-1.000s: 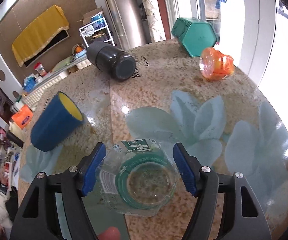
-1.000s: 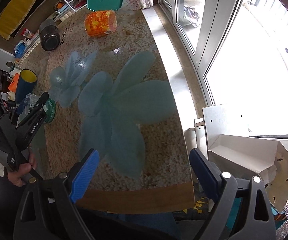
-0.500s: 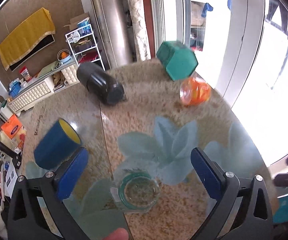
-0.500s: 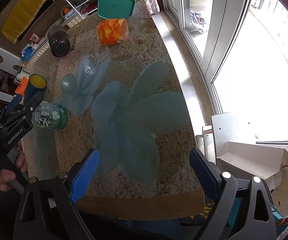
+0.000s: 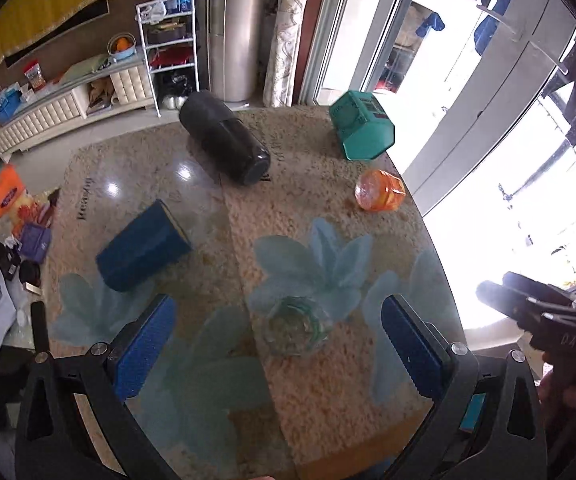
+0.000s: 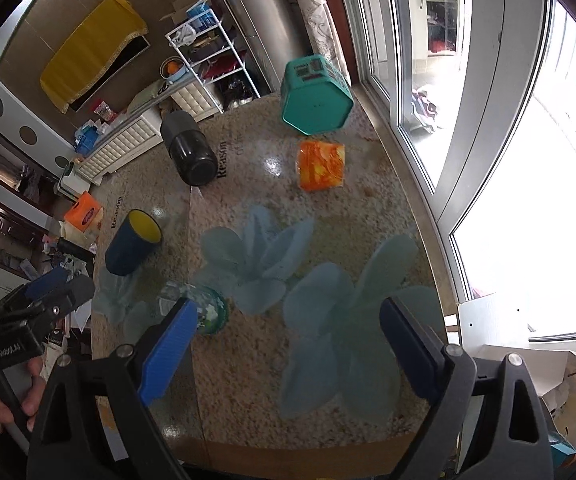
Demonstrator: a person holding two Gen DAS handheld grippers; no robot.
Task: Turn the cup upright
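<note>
A clear glass cup with a green label (image 5: 295, 327) stands upright on the stone table (image 5: 327, 408); it also shows in the right wrist view (image 6: 204, 308), partly behind my right finger. My left gripper (image 5: 280, 350) is open and empty, raised above and behind the cup. My right gripper (image 6: 288, 344) is open and empty over the table's near edge. A blue cup with a yellow inside (image 5: 140, 254) (image 6: 132, 246), a black cup (image 5: 226, 142) (image 6: 188, 152), an orange cup (image 5: 379, 191) (image 6: 321, 165) and a teal hexagonal cup (image 5: 361, 128) (image 6: 315, 98) lie on their sides.
Glass doors (image 6: 467, 80) run along the table's right side. A cluttered low surface with an orange pack (image 5: 4, 196) sits left of the table. A white cardboard box (image 6: 527, 376) stands on the floor at right. A shelf rack (image 5: 168, 40) is behind.
My left gripper has let go of the glass cup, opened wide and pulled up and back. The cup now stands alone. My right gripper has tilted up toward the table.
</note>
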